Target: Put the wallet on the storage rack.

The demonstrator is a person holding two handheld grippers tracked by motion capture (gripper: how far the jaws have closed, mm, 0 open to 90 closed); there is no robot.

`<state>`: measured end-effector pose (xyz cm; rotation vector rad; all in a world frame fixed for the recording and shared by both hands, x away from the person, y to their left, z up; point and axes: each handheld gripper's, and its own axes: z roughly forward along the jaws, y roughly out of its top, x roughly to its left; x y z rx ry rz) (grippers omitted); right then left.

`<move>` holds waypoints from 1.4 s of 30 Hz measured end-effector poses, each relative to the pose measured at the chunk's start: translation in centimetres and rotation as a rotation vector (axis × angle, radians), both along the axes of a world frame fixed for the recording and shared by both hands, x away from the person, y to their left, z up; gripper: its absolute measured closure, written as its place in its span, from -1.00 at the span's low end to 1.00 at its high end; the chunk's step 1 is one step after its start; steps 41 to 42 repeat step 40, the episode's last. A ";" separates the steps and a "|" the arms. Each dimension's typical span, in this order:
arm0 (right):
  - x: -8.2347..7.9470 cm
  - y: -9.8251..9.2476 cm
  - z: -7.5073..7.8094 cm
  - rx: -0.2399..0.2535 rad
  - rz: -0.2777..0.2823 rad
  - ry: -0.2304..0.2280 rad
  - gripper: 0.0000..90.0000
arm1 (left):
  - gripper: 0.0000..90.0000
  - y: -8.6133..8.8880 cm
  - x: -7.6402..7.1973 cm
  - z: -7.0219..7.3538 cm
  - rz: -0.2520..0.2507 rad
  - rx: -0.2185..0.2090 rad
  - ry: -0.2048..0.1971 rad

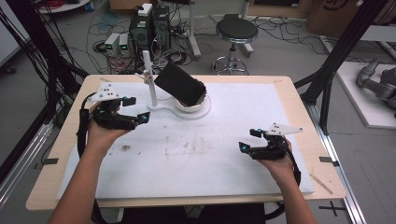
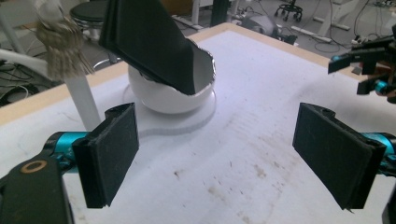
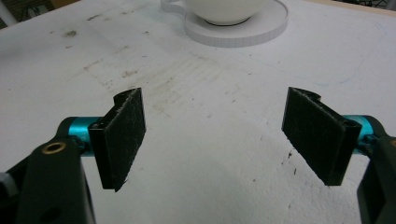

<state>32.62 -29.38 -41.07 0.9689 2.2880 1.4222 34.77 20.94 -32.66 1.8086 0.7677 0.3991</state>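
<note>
2 grippers held open above the desk, nothing gripped

2 hand-held grippers are seen over a white mat (image 1: 196,158) that covers most of the desk (image 1: 303,121). The left gripper (image 1: 140,108) is held near the far left corner of the mat, and its jaws are spread wide apart with nothing between them; in the left gripper view (image 2: 215,154) the stained mat surface is seen through the gap. The right gripper (image 1: 248,140) is held toward the near right part of the mat, well apart from the left one, and its jaws are likewise spread wide and empty, as is shown in the right gripper view (image 3: 215,135).

1 white bowl (image 1: 194,105) is set on a flat white base (image 1: 184,112) near the middle of the far edge of the desk. A black rectangular object (image 1: 180,84) is tilted with its lower end inside the bowl and its upper end raised toward the far left. Just beside the bowl, on the same base, a white upright post (image 1: 150,81) is stood. In the left gripper view a frayed, brush-like piece (image 2: 58,39) is seen at the top of the post; what it is cannot be told.

Brown smudges (image 1: 187,142) are scattered over the middle of the mat. On the floor beyond the far edge, a round black stool (image 1: 236,30) and computer towers (image 1: 149,25) with cables are seen.
</note>
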 end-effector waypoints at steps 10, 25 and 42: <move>0.2 -0.7 -0.2 0.003 -0.017 0.011 -0.51 | -0.69 -0.8 -1.6 -3.7 -0.027 0.036 0.022; 0.3 -0.6 -0.4 -0.021 -0.024 0.017 -0.51 | -0.69 -0.6 -2.0 -5.5 -0.001 0.038 0.044; 0.3 -0.6 -0.5 -0.019 -0.024 0.021 -0.51 | -0.69 -0.5 -2.0 -5.7 0.006 0.036 0.050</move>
